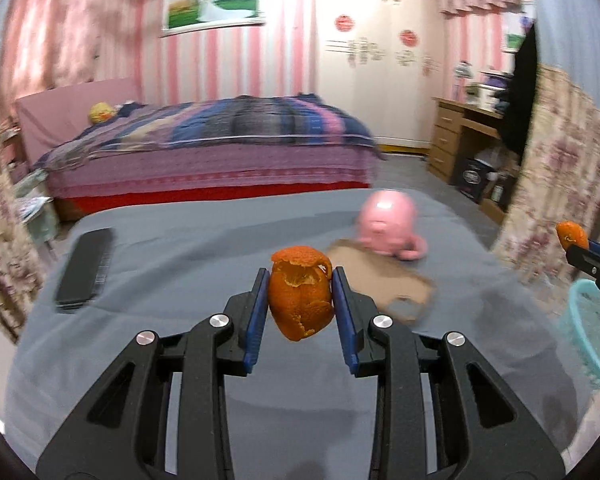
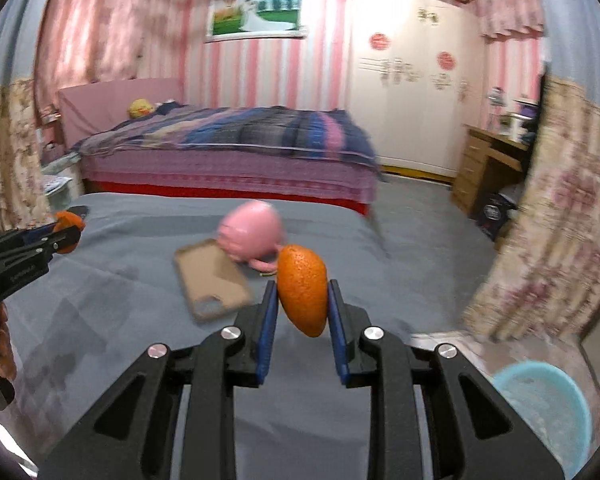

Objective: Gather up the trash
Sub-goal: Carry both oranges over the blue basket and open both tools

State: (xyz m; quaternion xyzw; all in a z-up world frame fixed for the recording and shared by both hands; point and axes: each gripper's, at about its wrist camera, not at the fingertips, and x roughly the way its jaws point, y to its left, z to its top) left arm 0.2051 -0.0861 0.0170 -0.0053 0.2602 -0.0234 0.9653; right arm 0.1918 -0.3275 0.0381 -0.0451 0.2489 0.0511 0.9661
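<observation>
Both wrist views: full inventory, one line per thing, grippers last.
Curled orange peel: 1, orange, held above the bed cover.
Smooth orange peel piece: 1, orange, held above the cover's right part.
Grey bed cover: 1, grey, foreground surface.
Pink plush toy: 1, pink, far side of cover.
Tan phone case: 1, tan, flat, in front of toy.
Black rectangular device: 1, black, cover's left edge.
Light blue plastic basket: 1, light blue, low, right of cover.
Left gripper: shut on curled peel.
Right gripper: shut on smooth peel.
</observation>
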